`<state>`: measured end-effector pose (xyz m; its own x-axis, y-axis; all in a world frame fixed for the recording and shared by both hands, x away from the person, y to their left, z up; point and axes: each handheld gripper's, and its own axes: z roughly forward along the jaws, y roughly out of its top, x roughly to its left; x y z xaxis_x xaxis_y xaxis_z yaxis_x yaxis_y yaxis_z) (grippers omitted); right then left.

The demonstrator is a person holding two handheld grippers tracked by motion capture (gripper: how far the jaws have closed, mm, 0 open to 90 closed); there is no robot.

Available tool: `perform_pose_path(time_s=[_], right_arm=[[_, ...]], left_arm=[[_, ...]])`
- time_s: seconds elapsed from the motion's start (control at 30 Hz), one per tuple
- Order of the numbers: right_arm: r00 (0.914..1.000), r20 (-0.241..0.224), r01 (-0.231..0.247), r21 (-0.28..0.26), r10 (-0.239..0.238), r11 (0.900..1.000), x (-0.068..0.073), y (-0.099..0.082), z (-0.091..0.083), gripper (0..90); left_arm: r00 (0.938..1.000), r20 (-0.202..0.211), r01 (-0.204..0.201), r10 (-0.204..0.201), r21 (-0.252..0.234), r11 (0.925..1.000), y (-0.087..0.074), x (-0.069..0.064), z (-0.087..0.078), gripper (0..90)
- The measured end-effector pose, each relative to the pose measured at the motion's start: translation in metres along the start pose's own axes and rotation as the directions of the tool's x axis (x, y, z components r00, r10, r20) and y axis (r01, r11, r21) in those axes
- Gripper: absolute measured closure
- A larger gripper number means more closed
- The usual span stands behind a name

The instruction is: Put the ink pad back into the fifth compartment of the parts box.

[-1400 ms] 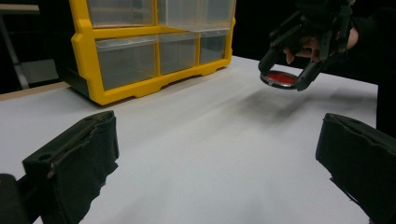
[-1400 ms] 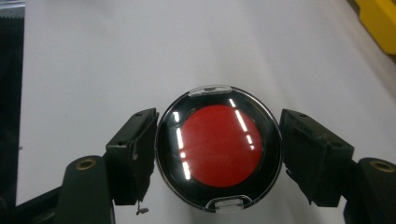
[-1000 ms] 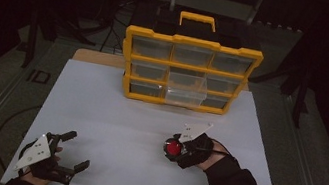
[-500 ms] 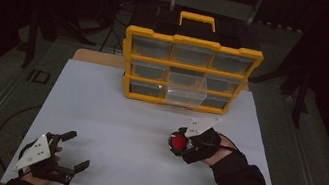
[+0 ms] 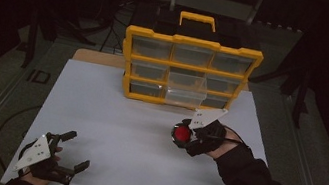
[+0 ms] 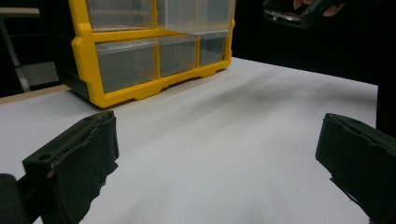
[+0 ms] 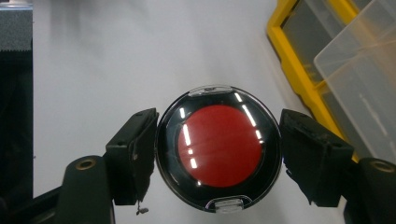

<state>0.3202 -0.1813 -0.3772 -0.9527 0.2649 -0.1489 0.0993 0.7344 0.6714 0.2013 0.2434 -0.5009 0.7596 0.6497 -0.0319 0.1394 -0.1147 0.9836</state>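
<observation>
Seen from the high view, a white table (image 5: 135,133) held a yellow organizer (image 5: 189,71) of clear drawers at its far edge, with one middle drawer (image 5: 186,88) pulled partway out toward the person. Ahead of the right gripper (image 5: 184,135), that open drawer lay near but apart. This gripper was lifted over the table's right half, and its jaws were closed on a round black compact with a red centre (image 5: 181,134). Far off to its side, at the near left corner, the left gripper (image 5: 76,149) rested low over the table with its jaws spread wide and nothing between them. Along the left gripper view, the two black padded jaws stood far apart at the bottom corners over bare white tabletop; beyond them and to the left stood the yellow organizer (image 6: 140,51), and at the upper right the other hand's gripper (image 6: 299,9) hung in the air. Along the right gripper view, the compact (image 7: 219,147) sat squarely between the jaws, each pad pressed against its black rim, its clear lid catching streaks of light. Beyond the right jaw lay the organizer's yellow frame (image 7: 299,79) and the open drawer (image 7: 359,88).
</observation>
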Motion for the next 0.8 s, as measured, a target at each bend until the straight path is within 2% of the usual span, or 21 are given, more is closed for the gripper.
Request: perform_pose_path(time_s=[0.4,0.8], right_arm=[[0.9996,0.027,0.004,-0.001,-0.004,1.0000,-0.014,0.016,-0.009,30.1],[0.9981,0.058,-0.019,-0.022,0.021,0.9996,-0.032,0.028,-0.016,30.1]], left_arm=[[1.0000,0.002,0.000,0.000,0.001,1.0000,0.000,0.000,0.000,0.3],[1.0000,0.004,-0.001,0.001,-0.001,1.0000,0.000,0.000,0.000,0.3]])
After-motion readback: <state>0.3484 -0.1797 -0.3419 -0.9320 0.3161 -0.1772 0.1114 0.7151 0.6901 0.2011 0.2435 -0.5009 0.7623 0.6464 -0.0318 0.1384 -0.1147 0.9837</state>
